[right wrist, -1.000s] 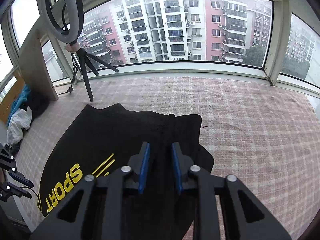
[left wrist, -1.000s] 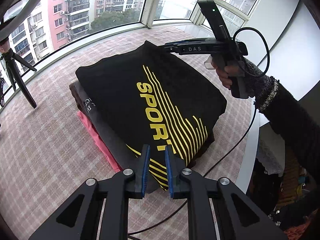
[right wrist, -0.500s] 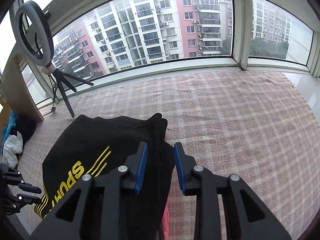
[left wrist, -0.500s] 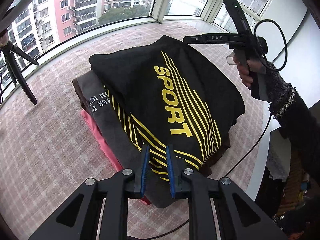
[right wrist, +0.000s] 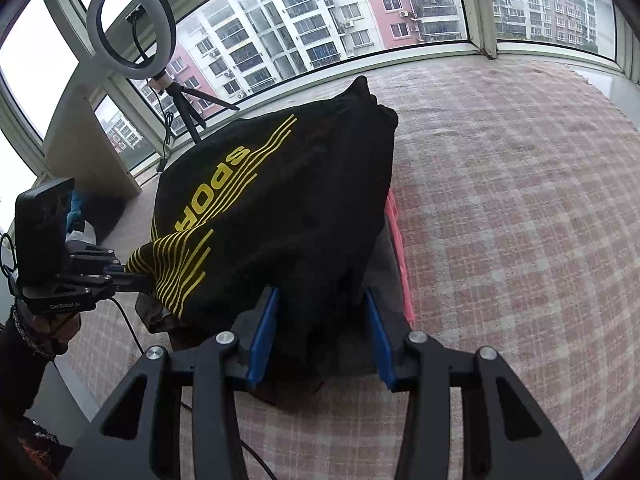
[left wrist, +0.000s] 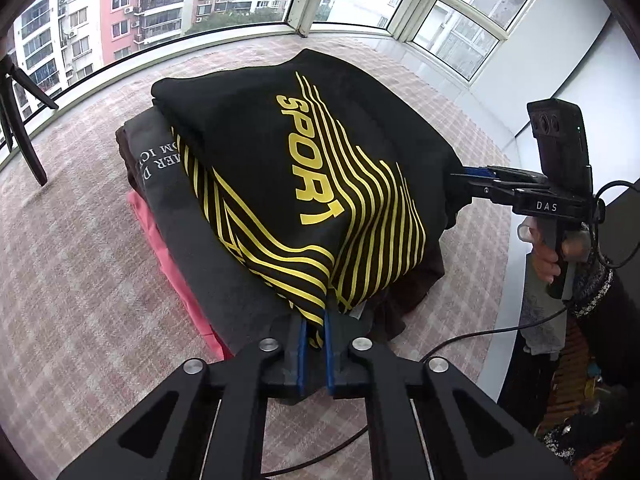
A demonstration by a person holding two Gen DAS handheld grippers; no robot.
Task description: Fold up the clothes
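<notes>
Black shirt: w/ yellow "SPORT" print + stripes, centre of left wrist view, lying on top of a clothes stack; same shirt centre-left in right wrist view.
Stack: grey shirt w/ white lettering under the black one, pink garment at the bottom, edge poking out at left-centre; dark brown cloth shows under the black shirt's lower right edge.
Surface: pink-beige checked rug under the stack, runs to the window sill.
Left gripper: bottom centre of left view, blue pads close together, pinching the striped corner of the black shirt; in right view it's at mid-left, corner cloth bunched at its tip.
Right gripper: bottom centre of right view, pads wide apart, black shirt edge between them, not clamped; in left view it's at right-centre, tip at the shirt's right edge.
Background: ring light on tripod, upper left of right view; apartment blocks thru windows.
</notes>
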